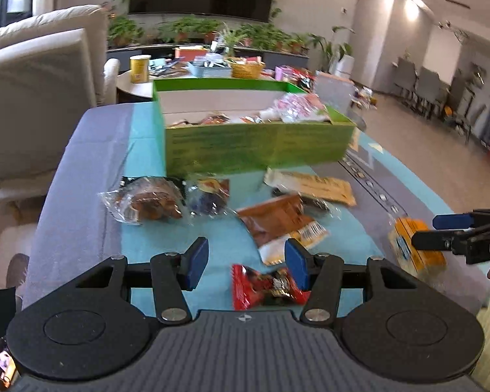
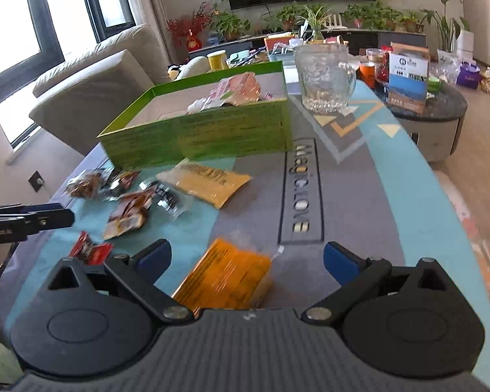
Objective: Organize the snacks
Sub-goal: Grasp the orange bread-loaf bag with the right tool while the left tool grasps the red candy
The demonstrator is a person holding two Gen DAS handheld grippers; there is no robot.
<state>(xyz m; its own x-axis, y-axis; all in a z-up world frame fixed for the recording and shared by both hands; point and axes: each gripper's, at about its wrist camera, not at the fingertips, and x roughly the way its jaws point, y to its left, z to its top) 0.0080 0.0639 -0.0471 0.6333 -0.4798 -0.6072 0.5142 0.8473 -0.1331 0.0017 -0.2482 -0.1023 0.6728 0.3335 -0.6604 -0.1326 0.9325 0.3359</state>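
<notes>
From the left wrist camera, the left gripper (image 1: 246, 263) hangs with jaws spread and nothing between them above a red candy wrapper (image 1: 266, 285) at lower centre of the frame. Loose snacks lie across the teal surface (image 1: 140, 150): a clear bag of brown pastries (image 1: 147, 201), a brown packet (image 1: 276, 220), a yellow packet (image 1: 313, 184). A green box (image 1: 258, 147), already holding some snacks, stands at centre frame. The right gripper (image 1: 457, 232) enters at the right edge above an orange packet (image 1: 415, 245).

From the right wrist camera, the right gripper (image 2: 246, 258) has jaws spread wide, with the orange packet (image 2: 225, 277) lying below them, untouched. The green box (image 2: 199, 134) sits upper left of centre, a glass mug (image 2: 323, 78) just right of it. The left gripper (image 2: 32, 217) pokes in at the left edge.
</notes>
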